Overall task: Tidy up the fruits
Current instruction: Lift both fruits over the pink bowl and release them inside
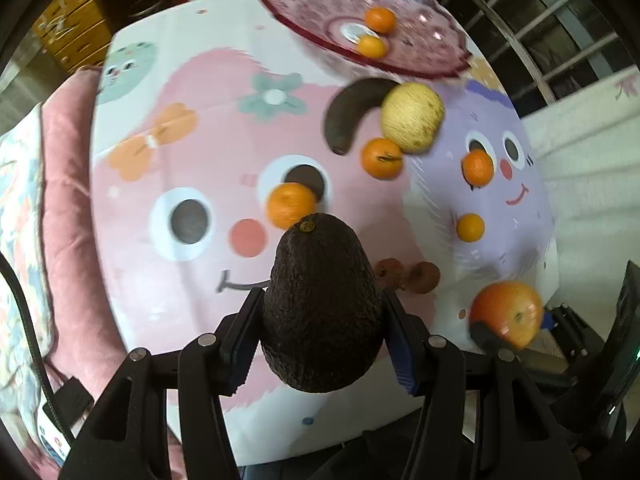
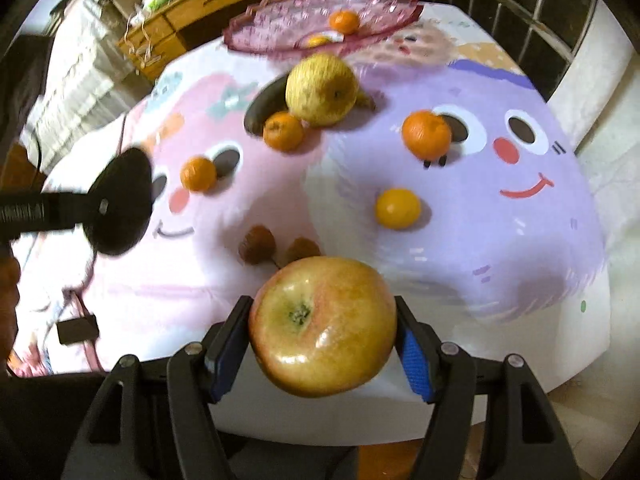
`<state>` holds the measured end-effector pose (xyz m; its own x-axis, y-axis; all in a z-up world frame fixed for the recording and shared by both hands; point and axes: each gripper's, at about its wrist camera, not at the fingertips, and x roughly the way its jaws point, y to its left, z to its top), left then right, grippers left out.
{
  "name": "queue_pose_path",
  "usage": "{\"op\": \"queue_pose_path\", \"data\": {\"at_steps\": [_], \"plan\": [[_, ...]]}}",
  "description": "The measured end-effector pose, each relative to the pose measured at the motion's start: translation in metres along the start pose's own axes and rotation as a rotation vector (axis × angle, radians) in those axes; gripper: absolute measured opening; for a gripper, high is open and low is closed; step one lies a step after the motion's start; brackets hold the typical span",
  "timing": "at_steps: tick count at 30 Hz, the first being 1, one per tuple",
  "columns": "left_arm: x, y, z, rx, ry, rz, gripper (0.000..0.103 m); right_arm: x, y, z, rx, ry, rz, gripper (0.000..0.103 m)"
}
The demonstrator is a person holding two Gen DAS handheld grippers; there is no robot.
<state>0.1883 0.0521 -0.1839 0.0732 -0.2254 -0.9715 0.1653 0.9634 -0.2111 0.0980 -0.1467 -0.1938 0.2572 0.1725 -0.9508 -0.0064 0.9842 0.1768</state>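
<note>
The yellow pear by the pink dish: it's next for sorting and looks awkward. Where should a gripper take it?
Grip the yellow pear across its broad round belly, coming from above; the dark banana and a tangerine crowd its near-left side.

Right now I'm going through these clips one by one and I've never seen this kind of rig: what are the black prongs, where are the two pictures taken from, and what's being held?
No robot here: a person carries a two-finger gripper in each hand, and a fisheye camera on each one looks down along its fingers. The black prongs with blue pads are those fingers. In the left wrist view, the left gripper is clamped on a dark avocado. In the right wrist view, the right gripper is clamped on an apple. Both hang above a table covered with a cartoon-face cloth. On it lie several small oranges, a yellow-green round fruit, a dark banana and two small brown fruits. At the far edge, a pink glass dish holds two oranges.
</note>
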Motion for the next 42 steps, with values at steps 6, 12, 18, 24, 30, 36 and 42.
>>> {"op": "queue_pose_path", "data": {"at_steps": [6,12,18,24,30,36,42], "plan": [[-0.030,0.023,0.000,-0.056,-0.029,0.020,0.056,-0.024,-0.003,0.024,0.002,-0.063,-0.006,0.068],[-0.062,0.025,0.012,-0.100,-0.086,0.022,0.056,-0.043,-0.016,0.068,-0.042,-0.101,-0.002,0.068],[-0.089,0.015,0.037,-0.121,-0.139,0.038,0.056,-0.057,-0.029,0.118,-0.107,-0.147,0.001,0.068],[-0.101,0.006,0.077,-0.182,-0.180,0.044,0.056,-0.061,-0.039,0.167,-0.172,-0.171,0.021,0.068],[-0.097,-0.006,0.123,-0.237,-0.231,0.058,0.056,-0.043,-0.044,0.210,-0.218,-0.170,0.068,0.068],[-0.078,-0.018,0.164,-0.279,-0.264,0.045,0.056,-0.012,-0.046,0.246,-0.263,-0.141,0.116,0.068],[-0.052,-0.028,0.203,-0.305,-0.316,0.024,0.056,0.026,-0.047,0.267,-0.291,-0.098,0.121,0.068]]}}
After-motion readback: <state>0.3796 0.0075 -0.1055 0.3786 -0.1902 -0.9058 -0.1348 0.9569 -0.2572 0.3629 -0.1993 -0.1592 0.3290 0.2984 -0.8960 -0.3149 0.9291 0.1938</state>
